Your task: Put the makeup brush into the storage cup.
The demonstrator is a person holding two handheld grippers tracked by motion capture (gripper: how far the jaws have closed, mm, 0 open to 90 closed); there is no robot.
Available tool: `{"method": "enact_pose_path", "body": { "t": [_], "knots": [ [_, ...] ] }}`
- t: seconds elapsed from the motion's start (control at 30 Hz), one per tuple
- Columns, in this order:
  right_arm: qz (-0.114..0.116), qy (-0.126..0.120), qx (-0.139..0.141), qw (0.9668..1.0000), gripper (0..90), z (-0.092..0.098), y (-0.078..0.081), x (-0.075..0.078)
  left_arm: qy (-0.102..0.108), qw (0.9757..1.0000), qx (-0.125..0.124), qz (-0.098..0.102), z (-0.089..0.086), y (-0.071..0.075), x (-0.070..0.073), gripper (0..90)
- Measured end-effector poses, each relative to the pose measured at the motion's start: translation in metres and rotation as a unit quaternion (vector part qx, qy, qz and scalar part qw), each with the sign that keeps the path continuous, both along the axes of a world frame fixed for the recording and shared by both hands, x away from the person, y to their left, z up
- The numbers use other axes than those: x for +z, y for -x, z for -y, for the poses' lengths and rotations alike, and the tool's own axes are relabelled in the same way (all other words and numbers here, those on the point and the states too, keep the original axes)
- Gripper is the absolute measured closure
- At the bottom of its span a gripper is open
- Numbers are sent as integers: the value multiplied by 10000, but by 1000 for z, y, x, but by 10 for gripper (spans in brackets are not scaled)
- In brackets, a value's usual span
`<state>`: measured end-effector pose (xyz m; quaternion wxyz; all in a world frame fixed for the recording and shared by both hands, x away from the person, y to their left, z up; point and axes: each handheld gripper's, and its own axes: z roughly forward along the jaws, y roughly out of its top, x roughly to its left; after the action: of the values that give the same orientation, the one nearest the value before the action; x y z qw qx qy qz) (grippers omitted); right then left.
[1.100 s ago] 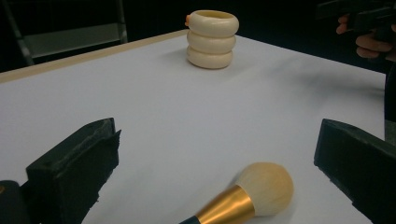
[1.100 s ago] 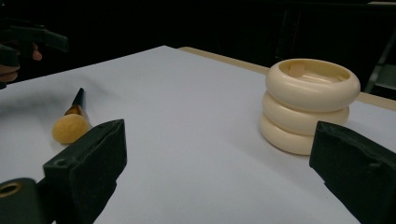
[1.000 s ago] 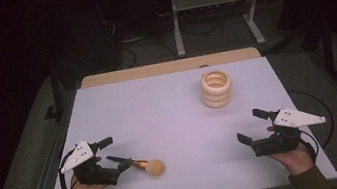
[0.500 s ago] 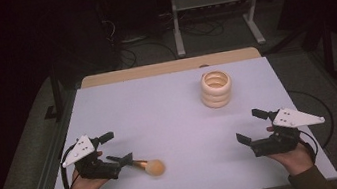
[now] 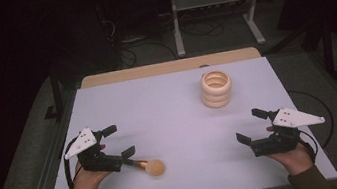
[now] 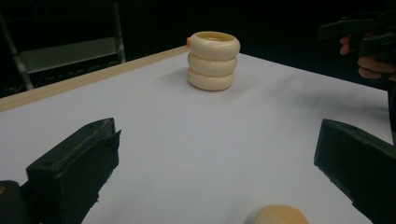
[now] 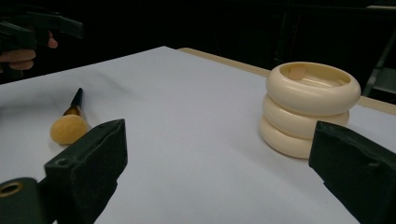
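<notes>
Jaws on the left gripper (image 5: 117, 141) are spread wide with nothing clamped; the makeup brush with a black handle and round orange-tan fluffy head (image 5: 148, 166) lies on the white table (image 5: 171, 124) right at the lower jaw, apparently touching. Pickup step, looks like: the handle needs to be straddled, then squeezed. Right gripper (image 5: 251, 125) is also held wide open, empty. The cream three-ring stacked holder (image 5: 216, 88) sits well ahead.

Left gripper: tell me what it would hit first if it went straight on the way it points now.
Probably the brush: its round yellow head lies on the table just ahead of the left gripper, between its open jaws. The cream ringed holder stands farther along that line.
</notes>
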<state>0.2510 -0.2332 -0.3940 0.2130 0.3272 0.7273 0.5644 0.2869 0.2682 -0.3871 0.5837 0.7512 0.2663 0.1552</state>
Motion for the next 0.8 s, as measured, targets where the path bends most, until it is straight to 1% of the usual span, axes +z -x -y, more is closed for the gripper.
{"method": "enact_pose_path", "body": {
  "t": [0.03, 0.1, 0.2, 0.27, 0.33, 0.37, 0.47, 0.5, 0.7, 0.8],
  "knots": [
    [-30, -7, -8, 10000, 37, 0, 0, 0, 52, 10000, 21, -14, 1, -1, 0, 0],
    [-27, -7, -7, 10000, 37, 0, 1, 0, 40, 10000, 19, 5, 1, -3, 2, 0],
    [-3, -13, -18, 10000, 37, 1, 0, 0, 121, 9999, 24, 24, 2, -4, 4, 0],
    [-7, -18, -14, 10000, 37, 1, 0, 0, 80, 9999, 4, 68, 2, -6, 6, 0],
    [-34, -22, -12, 10000, 37, 0, 1, 0, 110, 9999, 18, 51, 3, -8, 7, 0],
    [-30, -18, -4, 10000, 37, 0, 1, 0, 95, 9999, 5, 69, 3, -9, 7, 0],
    [-5, -12, -10, 10000, 37, 0, 1, 0, 134, 9999, 14, 54, 4, -13, 8, 0],
    [8, -11, -11, 10000, 37, 1, 1, 0, 97, 9999, 12, 58, 3, -14, 8, 0],
    [14, -11, -13, 10000, 37, 1, 0, 0, 117, 9999, 6, 72, 4, -20, 10, 0],
    [16, -6, -10, 10000, 37, 1, 0, 0, 67, 10000, 4, 69, 5, -23, 10, 0]
  ]
}}
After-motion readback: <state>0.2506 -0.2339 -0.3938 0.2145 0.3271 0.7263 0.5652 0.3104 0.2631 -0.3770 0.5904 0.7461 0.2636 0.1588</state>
